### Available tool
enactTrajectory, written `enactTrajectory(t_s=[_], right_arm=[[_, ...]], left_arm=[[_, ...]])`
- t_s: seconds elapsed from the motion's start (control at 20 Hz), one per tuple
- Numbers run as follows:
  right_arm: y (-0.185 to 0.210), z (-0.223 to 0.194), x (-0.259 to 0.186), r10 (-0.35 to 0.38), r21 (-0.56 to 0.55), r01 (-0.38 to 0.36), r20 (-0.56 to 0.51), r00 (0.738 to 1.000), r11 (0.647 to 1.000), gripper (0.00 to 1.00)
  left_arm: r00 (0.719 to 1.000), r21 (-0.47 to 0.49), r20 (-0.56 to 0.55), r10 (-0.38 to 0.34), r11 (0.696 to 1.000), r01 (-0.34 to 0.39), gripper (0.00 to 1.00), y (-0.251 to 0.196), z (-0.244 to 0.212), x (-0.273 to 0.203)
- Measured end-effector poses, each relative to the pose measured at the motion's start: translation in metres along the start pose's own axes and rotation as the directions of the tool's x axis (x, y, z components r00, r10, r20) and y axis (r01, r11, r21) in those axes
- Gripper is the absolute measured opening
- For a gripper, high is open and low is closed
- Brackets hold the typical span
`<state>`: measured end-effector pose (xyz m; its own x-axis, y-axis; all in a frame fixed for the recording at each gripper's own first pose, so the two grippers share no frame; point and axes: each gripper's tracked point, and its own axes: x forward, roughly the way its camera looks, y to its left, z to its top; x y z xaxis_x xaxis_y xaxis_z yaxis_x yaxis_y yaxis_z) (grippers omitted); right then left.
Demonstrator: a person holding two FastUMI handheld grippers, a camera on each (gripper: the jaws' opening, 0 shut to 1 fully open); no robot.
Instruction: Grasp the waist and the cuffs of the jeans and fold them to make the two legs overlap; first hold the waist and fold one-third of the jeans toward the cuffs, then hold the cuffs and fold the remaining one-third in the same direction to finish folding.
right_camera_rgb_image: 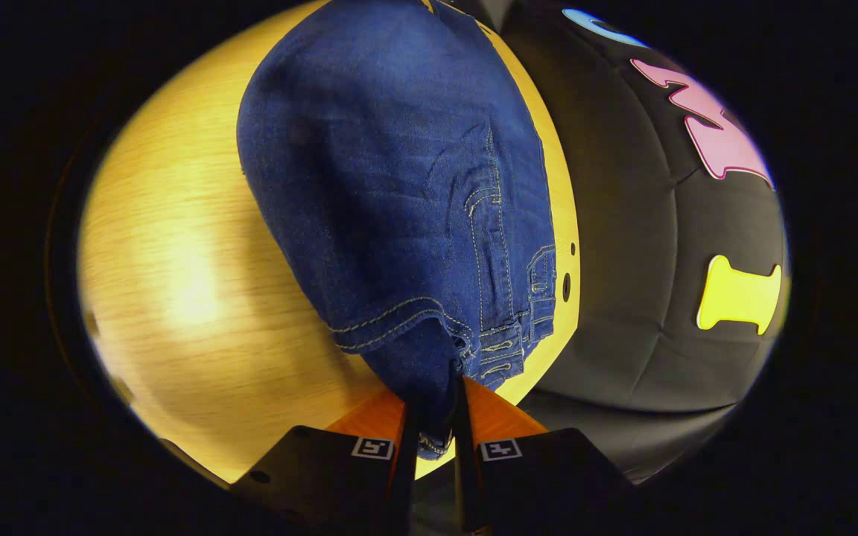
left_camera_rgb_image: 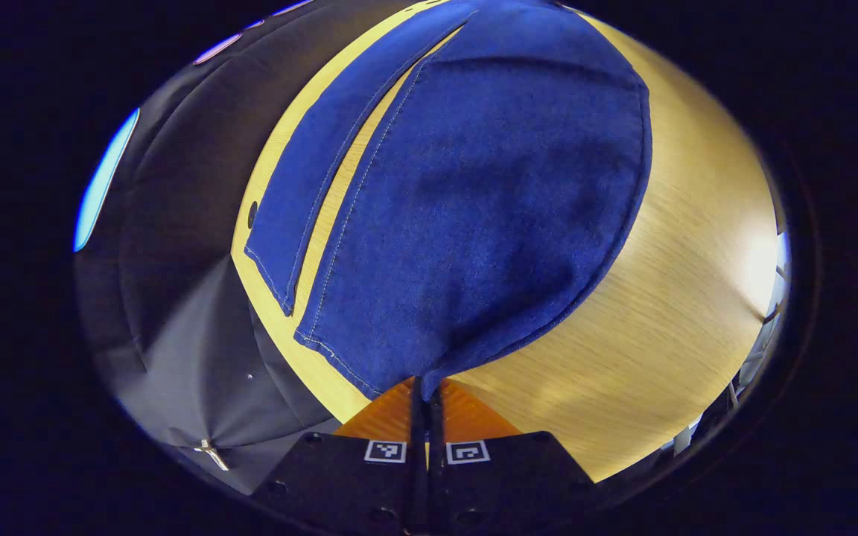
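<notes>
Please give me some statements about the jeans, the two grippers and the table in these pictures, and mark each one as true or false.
1. The left gripper is shut on the jeans. True.
2. The right gripper is open and holds nothing. False: its fingers are closed on denim at the waist end, beside the belt loops.
3. The jeans lie over a wooden table. True.
4. In the left gripper view both legs already overlap fully. False: a strip of table shows between them.
</notes>
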<state>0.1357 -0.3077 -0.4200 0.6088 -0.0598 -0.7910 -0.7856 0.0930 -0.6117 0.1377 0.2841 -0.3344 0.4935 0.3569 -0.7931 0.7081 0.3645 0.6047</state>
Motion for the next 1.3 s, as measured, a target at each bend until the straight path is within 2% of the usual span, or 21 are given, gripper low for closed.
enactTrajectory(t_s=[0.05,0.1,0.15,0.25,0.35,0.4,0.5,0.55,0.6,0.7,0.8,0.85,0.9,1.05,1.15,1.2,1.3], right_arm=[[0.000,0.000,-0.002,0.019,0.022,-0.019,0.006,1.000,1.000,0.25],[0.000,0.002,0.001,0.067,0.078,-0.068,0.015,0.998,0.995,0.14],[0.003,-0.002,-0.003,0.122,0.123,-0.124,0.021,0.992,0.985,0.12],[0.007,-0.001,-0.004,0.196,0.069,-0.198,0.031,0.980,0.978,0.09],[0.007,-0.002,-0.002,0.212,-0.035,-0.211,0.038,0.977,0.977,0.09],[0.006,-0.005,-0.003,0.222,-0.034,-0.221,0.027,0.975,0.975,0.09],[-0.006,-0.004,-0.003,0.202,-0.007,-0.202,0.027,0.979,0.979,0.09],[-0.012,-0.001,-0.010,0.187,0.009,-0.188,0.036,0.982,0.982,0.09],[-0.017,0.001,-0.017,0.178,0.027,-0.179,0.036,0.983,0.984,0.08],[-0.038,0.007,-0.027,0.152,0.012,-0.153,0.061,0.987,0.988,0.09],[-0.062,0.014,-0.039,0.120,0.025,-0.123,0.096,0.988,0.992,0.09],[-0.073,0.017,-0.044,0.121,0.073,-0.128,0.098,0.988,0.989,0.09],[-0.090,0.025,-0.048,0.114,0.150,-0.129,0.107,0.988,0.980,0.08],[-0.154,0.050,-0.052,0.020,0.327,-0.069,0.149,0.989,0.942,0.08],[-0.186,0.058,-0.048,-0.019,0.412,-0.053,0.169,0.985,0.910,0.09],[-0.202,0.061,-0.042,-0.033,0.440,-0.046,0.171,0.985,0.897,0.08],[-0.229,0.065,-0.029,-0.048,0.484,-0.042,0.172,0.984,0.874,0.08]], left_arm=[[1.000,-0.002,-0.001,0.008,1.000,-0.008,0.06,-0.001,0.001,0.000],[1.000,-0.010,-0.005,0.014,1.000,-0.014,0.06,-0.001,0.000,-0.001],[1.000,-0.022,-0.008,0.017,1.000,-0.018,0.06,-0.001,0.001,-0.001],[1.000,-0.039,-0.008,0.009,0.999,-0.009,0.06,-0.004,-0.002,-0.001],[1.000,-0.001,-0.016,0.015,1.000,-0.015,0.05,-0.009,-0.005,0.001],[1.000,0.001,-0.021,0.018,1.000,-0.018,0.05,-0.006,-0.005,0.002],[0.999,-0.112,-0.016,-0.033,0.993,0.031,0.06,-0.008,0.001,0.000],[0.997,-0.188,-0.005,-0.071,0.980,0.069,0.06,-0.009,0.006,0.000],[0.994,-0.264,0.010,-0.107,0.959,0.106,0.05,-0.007,0.006,-0.001],[0.993,-0.385,0.025,-0.117,0.915,0.118,0.06,0.007,0.013,-0.008],[0.994,-0.507,0.053,-0.100,0.854,0.113,0.05,0.024,0.024,-0.015],[0.993,-0.578,0.066,-0.096,0.808,0.117,0.06,0.034,0.031,-0.017],[0.992,-0.645,0.082,-0.092,0.754,0.123,0.06,0.048,0.032,-0.023],[0.991,-0.807,0.131,-0.038,0.576,0.129,0.06,0.096,0.059,-0.037],[0.986,-0.862,0.168,-0.010,0.483,0.152,0.07,0.130,0.083,-0.045],[0.985,-0.881,0.172,-0.002,0.447,0.154,0.06,0.146,0.088,-0.042],[0.985,-0.905,0.172,0.012,0.396,0.153,0.05,0.183,0.094,-0.025]])
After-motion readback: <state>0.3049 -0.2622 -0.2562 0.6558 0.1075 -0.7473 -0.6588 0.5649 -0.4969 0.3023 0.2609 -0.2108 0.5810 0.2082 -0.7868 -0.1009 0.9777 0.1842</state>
